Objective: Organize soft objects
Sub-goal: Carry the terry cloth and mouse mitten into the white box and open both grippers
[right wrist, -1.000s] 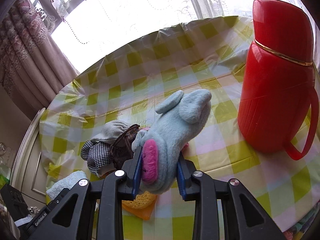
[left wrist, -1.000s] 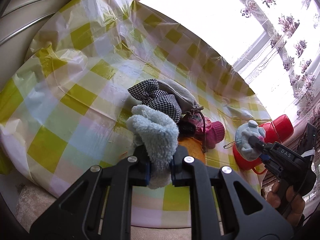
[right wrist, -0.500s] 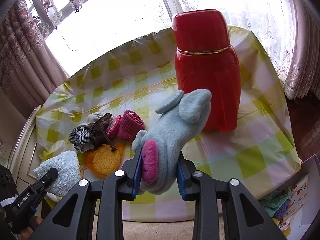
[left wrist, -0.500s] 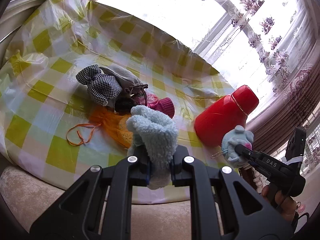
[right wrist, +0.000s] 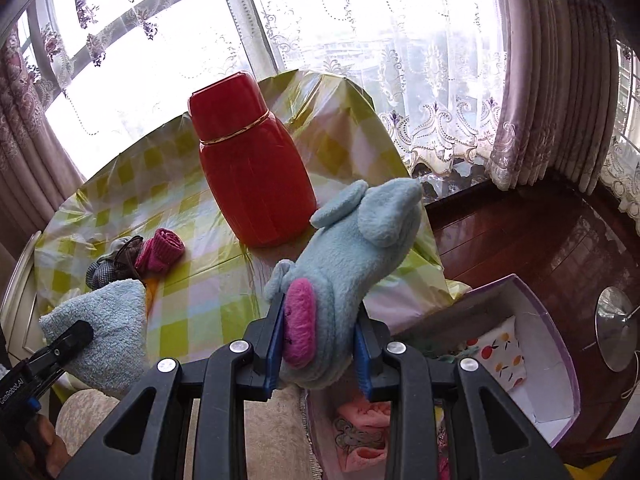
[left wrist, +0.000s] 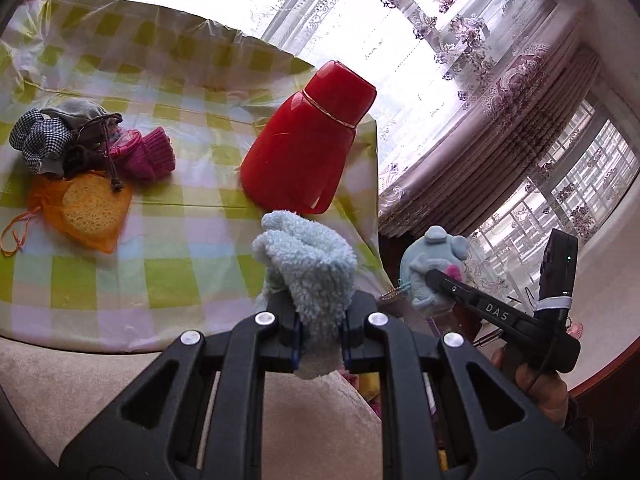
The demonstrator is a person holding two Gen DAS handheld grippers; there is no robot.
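Note:
My left gripper point(left wrist: 319, 338) is shut on a fluffy light-blue sock point(left wrist: 308, 264), held up off the table's near right edge; the sock also shows in the right wrist view point(right wrist: 104, 332). My right gripper point(right wrist: 318, 354) is shut on a light-blue plush toy point(right wrist: 352, 264) with a pink patch, held beyond the table's right edge above a white box point(right wrist: 532, 360). The toy also shows in the left wrist view point(left wrist: 430, 270). On the checked tablecloth point(left wrist: 180, 248) lie a checked pouch point(left wrist: 38, 140), a magenta knit piece point(left wrist: 150, 156) and an orange mesh bag point(left wrist: 86, 208).
A tall red thermos point(left wrist: 306, 140) stands near the table's right edge point(right wrist: 252, 176). The white box on the dark wood floor point(right wrist: 540, 240) holds patterned cloths point(right wrist: 496, 354) and pink fabric point(right wrist: 364, 420). A beige cushion point(left wrist: 120, 380) lies under my left gripper. Curtains hang behind.
Both grippers have swung right and back from the table, each still holding its item. The box on the floor has come into the right wrist view.

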